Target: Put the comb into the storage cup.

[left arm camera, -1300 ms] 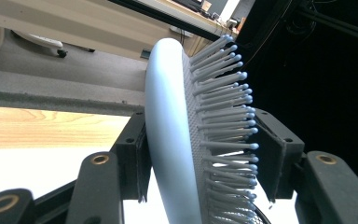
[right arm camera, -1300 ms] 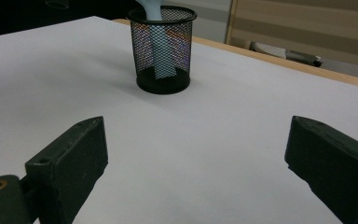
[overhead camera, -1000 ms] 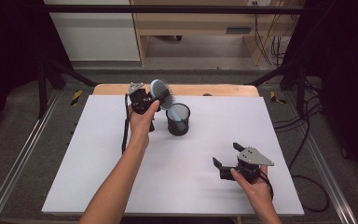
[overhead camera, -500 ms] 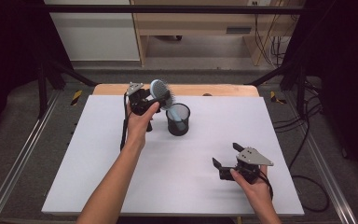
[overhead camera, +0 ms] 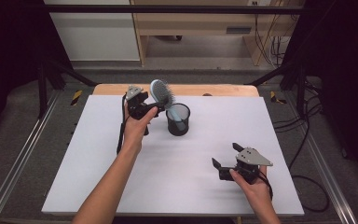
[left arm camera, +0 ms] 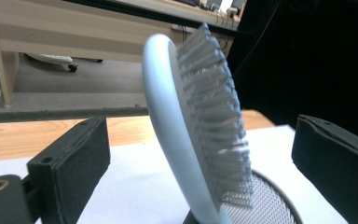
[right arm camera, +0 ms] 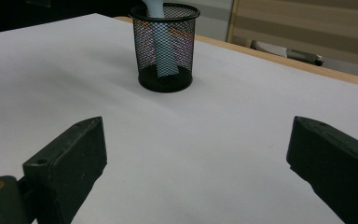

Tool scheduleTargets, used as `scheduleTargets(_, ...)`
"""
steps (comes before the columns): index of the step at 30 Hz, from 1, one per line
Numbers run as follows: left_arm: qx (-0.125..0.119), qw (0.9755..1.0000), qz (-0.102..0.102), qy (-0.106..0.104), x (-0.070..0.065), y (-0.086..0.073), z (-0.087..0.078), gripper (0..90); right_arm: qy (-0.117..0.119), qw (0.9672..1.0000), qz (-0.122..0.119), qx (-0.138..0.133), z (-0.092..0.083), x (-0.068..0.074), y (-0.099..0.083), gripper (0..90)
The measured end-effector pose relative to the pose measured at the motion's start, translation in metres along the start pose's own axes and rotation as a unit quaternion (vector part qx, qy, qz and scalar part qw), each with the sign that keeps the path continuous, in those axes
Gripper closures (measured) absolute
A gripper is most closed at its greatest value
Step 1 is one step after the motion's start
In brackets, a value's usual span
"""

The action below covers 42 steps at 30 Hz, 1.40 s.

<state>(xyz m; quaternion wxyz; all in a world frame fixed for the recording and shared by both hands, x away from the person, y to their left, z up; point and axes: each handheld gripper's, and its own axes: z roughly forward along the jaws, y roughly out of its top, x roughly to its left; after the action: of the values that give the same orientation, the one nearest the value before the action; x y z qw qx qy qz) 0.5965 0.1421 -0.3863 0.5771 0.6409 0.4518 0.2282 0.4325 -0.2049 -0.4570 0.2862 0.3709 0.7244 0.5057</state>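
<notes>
A pale blue hairbrush (overhead camera: pixel 161 93) stands handle-down in a black mesh cup (overhead camera: pixel 178 119) and leans left toward the back of the white table. My left gripper (overhead camera: pixel 154 108) is at the brush head. In the left gripper view the head (left arm camera: pixel 186 135) sits between the jaws with a gap on each side; the jaws have just been opening and the gripper (left arm camera: pixel 200 158) is open. My right gripper (overhead camera: pixel 226 156) rests open near the front right, with nothing between its jaws. It (right arm camera: pixel 196 163) faces the cup (right arm camera: pixel 165 46), where the brush handle (right arm camera: pixel 162 53) shows through the mesh.
The white tabletop (overhead camera: pixel 98 149) has a wooden strip (overhead camera: pixel 214 89) along its far edge. Metal rails run along both sides, and cables lie on the floor at the right.
</notes>
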Motion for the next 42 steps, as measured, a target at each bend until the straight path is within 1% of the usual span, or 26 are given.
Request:
scheduleTargets(1, 0.003, 1.0000, 0.008, 0.001, -0.001, -0.001, -0.001, 4.2, 0.000, 1.0000, 0.000, 0.000, 0.000, 0.000, 0.000, 4.6)
scheduleTargets(2, 0.005, 0.9999, 0.011, 0.000, -0.001, -0.002, -0.003, 4.2, -0.001, 1.0000, 0.000, 0.000, 0.000, 0.000, 0.000, 4.4)
scheduleTargets(6, 0.012, 0.9998, 0.016, 0.001, -0.003, -0.005, -0.009, 3.8, -0.001, 1.0000, -0.001, 0.002, 0.001, 0.001, 0.000, 4.3)
scheduleTargets(12, 0.018, 0.9995, 0.024, 0.008, -0.003, -0.007, -0.019, 3.8, -0.001, 1.0000, -0.003, 0.005, 0.002, 0.003, 0.000, 4.3)
scheduleTargets(14, 0.017, 0.9993, 0.031, 0.010, -0.002, -0.005, -0.024, 3.8, 0.000, 1.0000, -0.004, 0.004, 0.003, 0.004, 0.000, 4.3)
scheduleTargets(18, 0.012, 0.9993, 0.036, 0.008, -0.001, -0.001, -0.034, 3.7, 0.000, 1.0000, -0.004, 0.005, 0.003, 0.004, 0.000, 3.9)
scheduleTargets(21, 0.009, 0.9989, 0.045, 0.008, 0.000, 0.003, -0.043, 3.5, -0.003, 1.0000, -0.004, 0.006, 0.003, 0.003, 0.000, 3.8)
scheduleTargets(30, -0.006, 0.9986, 0.051, 0.011, 0.010, 0.010, -0.067, 3.0, -0.005, 1.0000, -0.003, 0.006, 0.003, 0.001, -0.001, 3.6)
scheduleTargets(33, -0.011, 0.9979, 0.061, 0.015, 0.014, 0.014, -0.075, 3.0, -0.008, 0.9999, -0.001, 0.007, 0.004, 0.001, -0.001, 3.6)
scheduleTargets(38, -0.018, 0.9972, 0.070, 0.019, 0.019, 0.019, -0.089, 2.9, -0.010, 0.9999, -0.003, 0.010, 0.004, 0.000, -0.002, 3.5)
scheduleTargets(42, -0.024, 0.9959, 0.085, 0.022, 0.023, 0.022, -0.101, 2.5, -0.011, 0.9999, -0.002, 0.010, 0.005, 0.000, -0.002, 3.5)
